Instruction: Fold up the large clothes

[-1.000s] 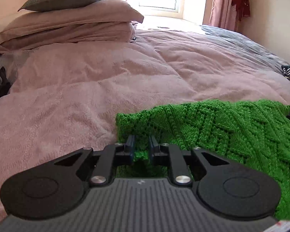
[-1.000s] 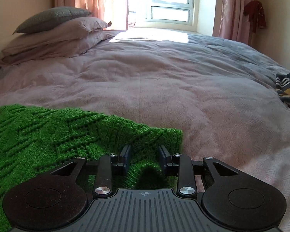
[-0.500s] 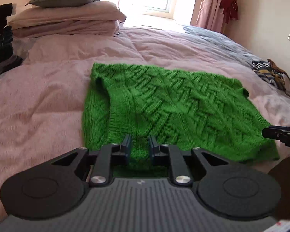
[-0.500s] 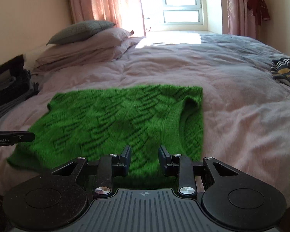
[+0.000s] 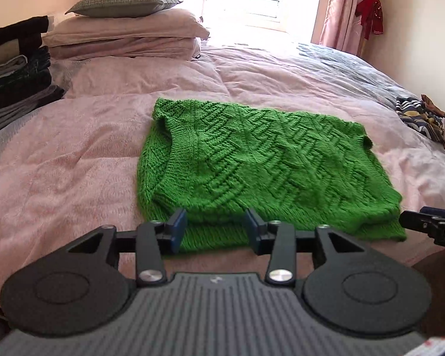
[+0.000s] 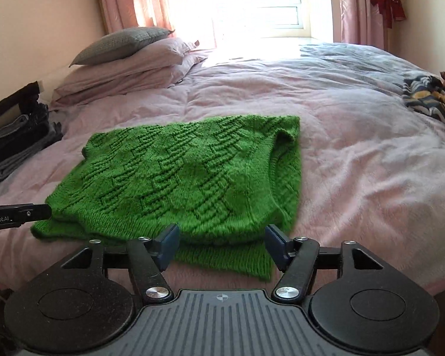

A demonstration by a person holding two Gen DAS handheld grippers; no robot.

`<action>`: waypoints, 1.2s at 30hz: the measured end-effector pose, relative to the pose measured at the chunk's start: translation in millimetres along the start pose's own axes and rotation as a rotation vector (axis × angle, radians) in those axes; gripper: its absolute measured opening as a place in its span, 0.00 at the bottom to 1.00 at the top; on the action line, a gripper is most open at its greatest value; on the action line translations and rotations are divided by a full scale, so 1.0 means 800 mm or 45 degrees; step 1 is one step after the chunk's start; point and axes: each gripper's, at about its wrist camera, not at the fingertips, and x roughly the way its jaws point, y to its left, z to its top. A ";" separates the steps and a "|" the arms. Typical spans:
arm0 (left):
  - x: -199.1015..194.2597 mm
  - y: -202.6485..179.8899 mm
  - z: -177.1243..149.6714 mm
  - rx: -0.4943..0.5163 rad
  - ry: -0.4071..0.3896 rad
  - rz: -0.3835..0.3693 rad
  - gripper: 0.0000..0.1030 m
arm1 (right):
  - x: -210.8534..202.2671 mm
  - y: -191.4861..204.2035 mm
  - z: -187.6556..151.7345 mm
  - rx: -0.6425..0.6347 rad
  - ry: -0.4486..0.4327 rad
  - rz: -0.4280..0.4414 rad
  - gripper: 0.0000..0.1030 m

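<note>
A green knitted sweater [image 5: 264, 163] lies folded over itself on the pink duvet [image 5: 59, 154], its near hem close to the bed's front edge. My left gripper [image 5: 215, 233] hovers open just above that hem at the sweater's left end, holding nothing. In the right wrist view the same sweater [image 6: 187, 172] spreads ahead and to the left. My right gripper [image 6: 222, 244] is open over the hem's right end, with no cloth between its fingers. Each gripper's tip shows at the edge of the other's view.
Stacked pillows [image 5: 124, 29] sit at the head of the bed. A pile of dark folded clothes [image 5: 12, 77] lies at the left edge. A patterned garment [image 6: 430, 98] rests at the far right. A window [image 6: 270, 3] and pink curtains stand behind.
Both grippers drew back toward the front of the bed, laying the sweater's top layer over. Both have opened and let go of the cloth.
</note>
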 end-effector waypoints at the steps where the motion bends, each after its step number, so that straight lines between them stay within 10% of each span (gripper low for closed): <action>1: -0.008 -0.004 -0.002 0.011 -0.004 -0.001 0.41 | -0.006 0.001 -0.002 -0.006 -0.002 -0.003 0.59; 18: -0.099 -0.036 -0.031 0.084 -0.049 0.042 0.54 | -0.090 0.029 -0.020 -0.048 -0.103 0.022 0.59; 36: -0.046 -0.041 -0.031 0.074 0.091 0.052 0.58 | -0.048 0.019 -0.012 -0.028 -0.004 0.036 0.59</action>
